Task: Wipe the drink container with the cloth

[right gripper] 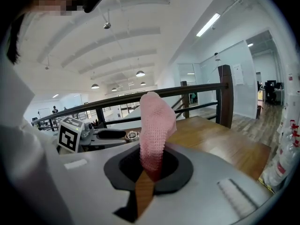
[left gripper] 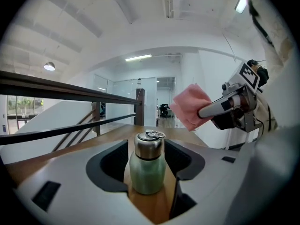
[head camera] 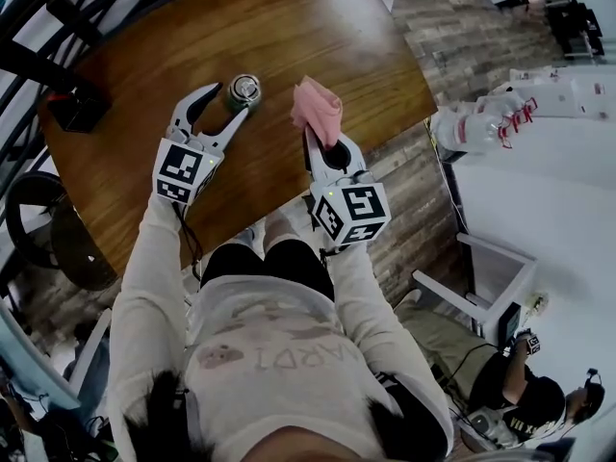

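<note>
A small pale-green drink bottle [head camera: 243, 91] with a steel cap stands upright on the round wooden table [head camera: 289, 27]. My left gripper [head camera: 229, 102] is open, its jaws either side of the bottle [left gripper: 147, 165] with a gap on each side in the left gripper view. My right gripper [head camera: 318, 144] is shut on a pink cloth [head camera: 318, 111], held up just right of the bottle and not touching it. In the right gripper view the cloth [right gripper: 154, 125] sticks up from the jaws, and the bottle cap [right gripper: 132, 135] shows to its left. The left gripper view shows the cloth [left gripper: 190, 106] at upper right.
A black object [head camera: 77, 109] lies near the table's left edge, with a dark chair [head camera: 38, 219] below it. A dark railing [left gripper: 70, 93] runs behind the table. Plastic spray bottles [head camera: 481, 128] lie at the right. Another person [head camera: 520, 388] sits at the lower right.
</note>
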